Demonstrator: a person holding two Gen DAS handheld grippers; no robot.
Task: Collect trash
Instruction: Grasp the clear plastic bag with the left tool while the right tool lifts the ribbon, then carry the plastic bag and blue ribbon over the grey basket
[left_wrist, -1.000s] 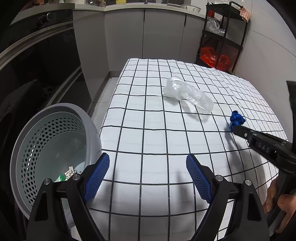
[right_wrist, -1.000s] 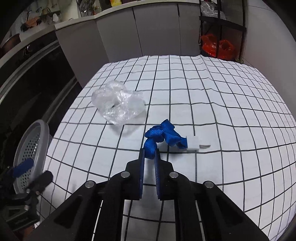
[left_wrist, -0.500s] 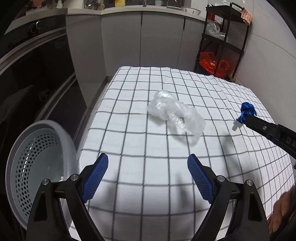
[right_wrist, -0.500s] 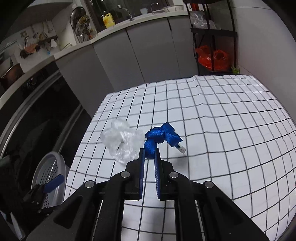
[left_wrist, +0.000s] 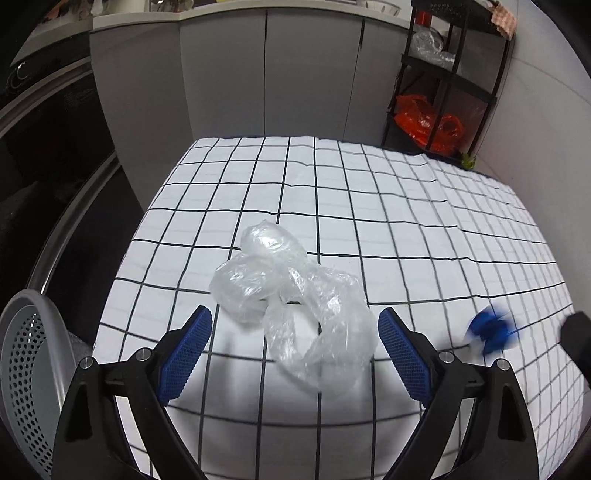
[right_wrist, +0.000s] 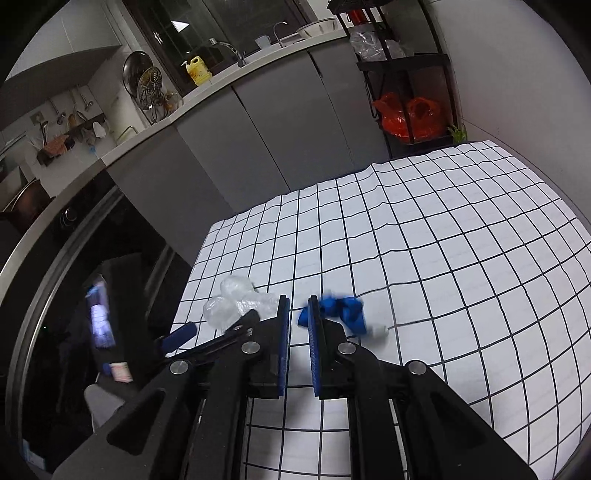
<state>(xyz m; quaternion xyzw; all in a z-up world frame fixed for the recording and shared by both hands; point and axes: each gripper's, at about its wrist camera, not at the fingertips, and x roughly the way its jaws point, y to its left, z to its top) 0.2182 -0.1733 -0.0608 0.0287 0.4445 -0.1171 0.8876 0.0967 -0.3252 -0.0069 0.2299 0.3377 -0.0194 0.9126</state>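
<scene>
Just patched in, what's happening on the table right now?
A person is clearing trash off the checkered tablecloth with two handheld grippers. The right gripper is shut on a blue strap and holds it above the cloth. The left gripper is opening, lined up on the crumpled clear plastic bag, which lies on the cloth ungripped. The grey perforated basket sits off the table's left edge.

White black-grid cloth (left_wrist: 406, 229), clear bag (left_wrist: 295, 306), blue ribbon (right_wrist: 343, 308).

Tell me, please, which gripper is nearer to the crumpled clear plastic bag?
Left. The left gripper hangs right over the clear plastic bag, fingers opening on either side. The right gripper, off to one side, is shut on a blue strap.
</scene>
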